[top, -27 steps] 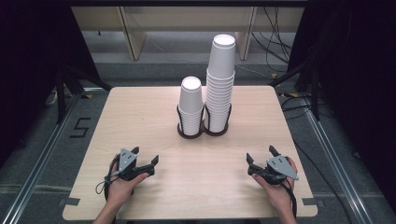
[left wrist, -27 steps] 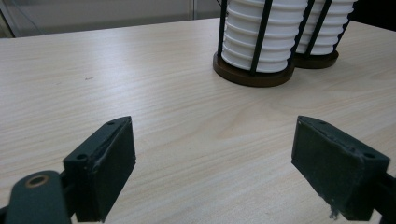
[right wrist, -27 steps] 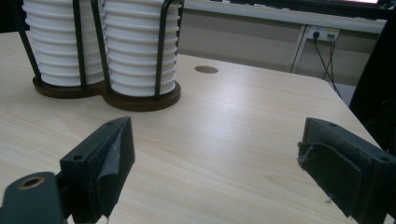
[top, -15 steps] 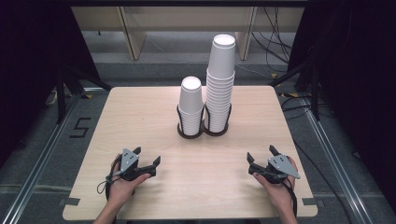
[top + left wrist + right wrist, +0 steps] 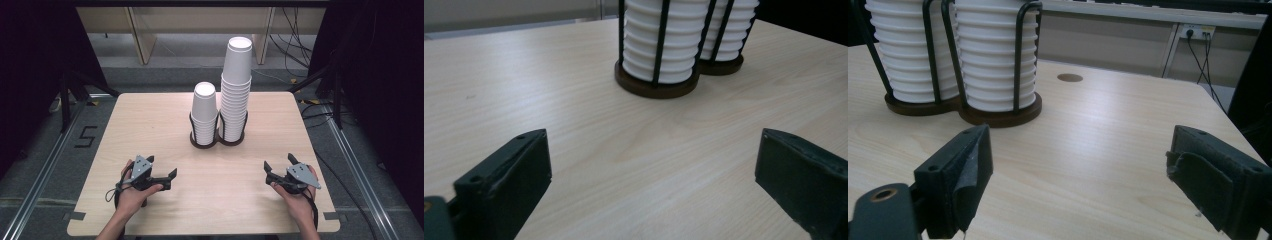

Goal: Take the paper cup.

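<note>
Both tongs, left [image 5: 169, 179] and right [image 5: 269, 172], stand apart and empty on the bench [image 5: 150, 125]; approach the short stack [image 5: 205, 112] squarely; grip only its top cup; lift straight up.

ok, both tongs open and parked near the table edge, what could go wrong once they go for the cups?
1. The tall cup stack rises far above its wire holder; a sideways bump could topple it.
2. The short stack stands right beside it, so wide-open tongs may clip both.
3. Nested cups may lift several together.

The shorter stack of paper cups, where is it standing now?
In the high view, the shorter stack of paper cups stands mid-table in the black wire holder, directly left of the taller stack.
</note>
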### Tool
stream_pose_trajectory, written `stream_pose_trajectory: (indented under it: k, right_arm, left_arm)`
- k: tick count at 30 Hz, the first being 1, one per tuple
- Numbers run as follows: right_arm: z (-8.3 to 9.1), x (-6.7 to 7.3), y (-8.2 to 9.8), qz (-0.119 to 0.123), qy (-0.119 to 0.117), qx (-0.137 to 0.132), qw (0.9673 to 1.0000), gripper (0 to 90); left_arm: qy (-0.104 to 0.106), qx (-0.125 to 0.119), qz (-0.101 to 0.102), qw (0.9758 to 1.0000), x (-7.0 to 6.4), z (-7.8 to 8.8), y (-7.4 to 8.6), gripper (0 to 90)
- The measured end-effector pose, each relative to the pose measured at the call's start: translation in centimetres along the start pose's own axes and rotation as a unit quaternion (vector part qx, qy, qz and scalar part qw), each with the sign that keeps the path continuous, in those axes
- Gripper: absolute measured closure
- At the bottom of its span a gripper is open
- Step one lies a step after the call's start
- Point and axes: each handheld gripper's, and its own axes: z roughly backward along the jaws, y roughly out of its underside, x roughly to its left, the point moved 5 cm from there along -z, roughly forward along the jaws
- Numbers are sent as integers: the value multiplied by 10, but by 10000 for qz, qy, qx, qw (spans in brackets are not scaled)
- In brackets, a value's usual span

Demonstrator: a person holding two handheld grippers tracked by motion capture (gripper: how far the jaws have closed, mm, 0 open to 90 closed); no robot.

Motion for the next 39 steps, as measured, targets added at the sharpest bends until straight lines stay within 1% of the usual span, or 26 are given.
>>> stream_pose_trajectory:
  k: [3,4,5,6,8,9,10,11,14,15,17,20,21,22,23,24,25,26,27,29,30,31,32,34,35,39]
  right_arm:
    - [0,4,-12,15,0,-68,10000,118]
    - [0,4,-12,15,0,-68,10000,118]
    - [0,7,-19,93,-113,-119,9998,116]
    - [0,7,-19,93,-113,-119,9998,116]
    - [0,10,-27,57,-74,-229,9997,115]
    - [0,11,-30,63,-52,-198,9998,114]
    - [-2,13,-39,78,-77,-245,9996,113]
    - [-4,13,-44,137,-140,-345,9992,110]
    - [-7,17,-62,166,-231,-320,9991,101]
    - [-7,17,-62,166,-231,-320,9991,101]
    - [-14,18,-93,422,-199,-519,9976,100]
    - [-19,23,-125,485,-334,-675,9960,90]
    - [-21,25,-142,451,-394,-744,9954,88]
    - [-23,25,-157,518,-441,-829,9942,82]
    - [-25,27,-171,445,-517,-875,9938,77]
    - [-28,28,-186,476,-551,-935,9930,75]
    - [-28,28,-186,476,-551,-935,9930,75]
    - [-35,30,-212,563,-590,-973,9919,71]
    - [-40,30,-225,610,-564,-1014,9914,71]
    - [-43,30,-233,654,-557,-1009,9912,72]
    - [-53,30,-255,649,-537,-1021,9912,77]
    - [-53,30,-255,649,-537,-1021,9912,77]
    - [-62,32,-269,651,-592,-970,9914,77]
    - [-65,32,-273,683,-622,-948,9912,77]
    - [-76,34,-282,741,-651,-823,9917,77]
    - [-91,39,-292,659,-795,-646,9926,77]
  left_arm:
    - [89,-171,-107,9998,-6,-8,-25,2]
    - [89,-171,-107,9998,-6,-8,-25,2]
    - [133,-257,-181,9994,-9,-13,-37,5]
    - [133,-257,-181,9994,-9,-13,-37,6]
    - [172,-345,-273,9989,-15,-18,-53,8]
    - [201,-386,-340,9985,-17,-21,-61,10]
    - [261,-472,-434,9976,-21,-25,-76,13]
    - [315,-509,-453,9972,-22,-28,-84,14]
    - [490,-554,-545,9958,-26,-37,-110,15]
    - [490,-554,-545,9958,-26,-37,-110,7]
    - [556,-551,-620,9950,-27,-46,-127,0]
    - [619,-623,-696,9937,-28,-60,-162,0]
    - [653,-648,-715,9932,-29,-63,-171,0]
    - [620,-717,-846,9919,-29,-66,-181,0]
    - [620,-717,-846,9919,-29,-66,-181,0]
    - [641,-715,-940,9909,-32,-71,-196,0]
    - [641,-715,-940,9909,-32,-71,-196,0]
    - [666,-700,-973,9906,-35,-75,-206,0]
    - [736,-642,-1016,9900,-39,-81,-218,0]
    - [800,-600,-1001,9899,-42,-86,-226,0]
    - [811,-520,-1058,9897,-45,-94,-235,0]
    - [811,-520,-1058,9897,-45,-94,-235,0]
    - [845,-463,-1095,9893,-48,-101,-242,3]
    - [867,-421,-1115,9891,-51,-105,-245,6]
    - [880,-402,-1146,9887,-53,-109,-248,14]
    - [1014,-285,-1215,9870,-67,-124,-257,26]
